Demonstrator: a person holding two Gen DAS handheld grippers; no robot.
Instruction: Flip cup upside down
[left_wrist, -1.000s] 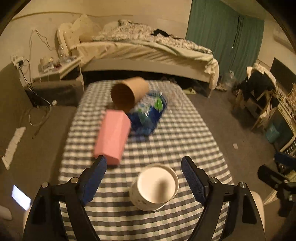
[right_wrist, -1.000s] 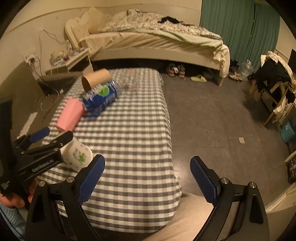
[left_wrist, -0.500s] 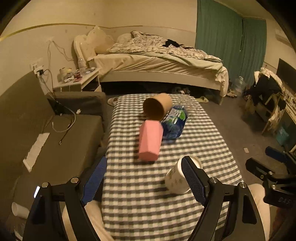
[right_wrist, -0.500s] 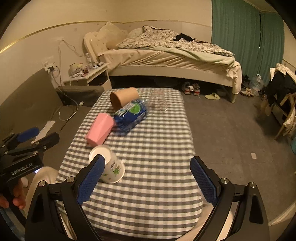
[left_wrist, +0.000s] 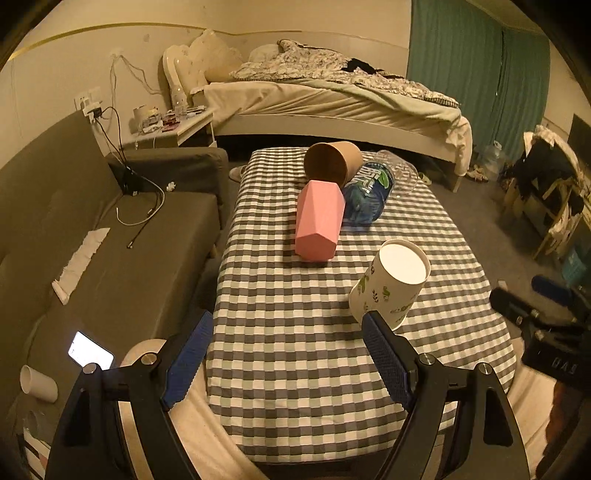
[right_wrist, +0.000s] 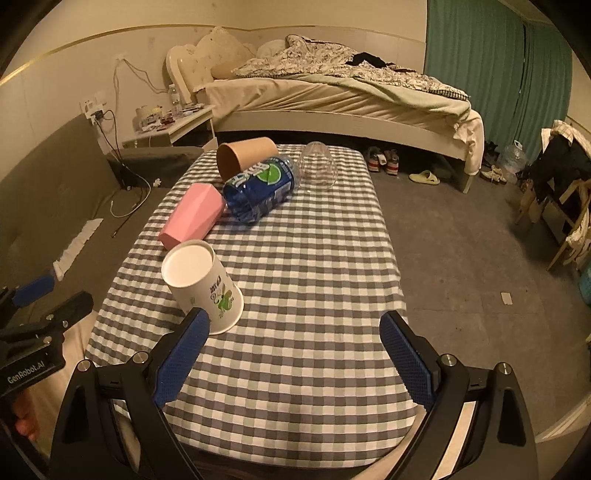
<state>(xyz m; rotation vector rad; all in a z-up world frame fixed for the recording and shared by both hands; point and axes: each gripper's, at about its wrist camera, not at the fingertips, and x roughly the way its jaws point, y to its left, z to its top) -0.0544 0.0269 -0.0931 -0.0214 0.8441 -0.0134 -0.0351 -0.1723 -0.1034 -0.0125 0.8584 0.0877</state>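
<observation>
A white paper cup with green leaf print stands upside down on the checked table, base up; it also shows in the right wrist view. My left gripper is open and empty, held back over the table's near edge, the cup just beyond its right finger. My right gripper is open and empty, with the cup just beyond its left finger. A pink cup, a brown paper cup, a blue printed cup and a clear cup lie on their sides farther back.
The checked table has a grey sofa on its left with cables and a lit phone. A bed stands behind. A chair with clothes is at the right. Bare floor lies right of the table.
The left gripper has let go of the white cup and drawn back and left. The cup stands upside down on the table. The right gripper pulled back a little.
</observation>
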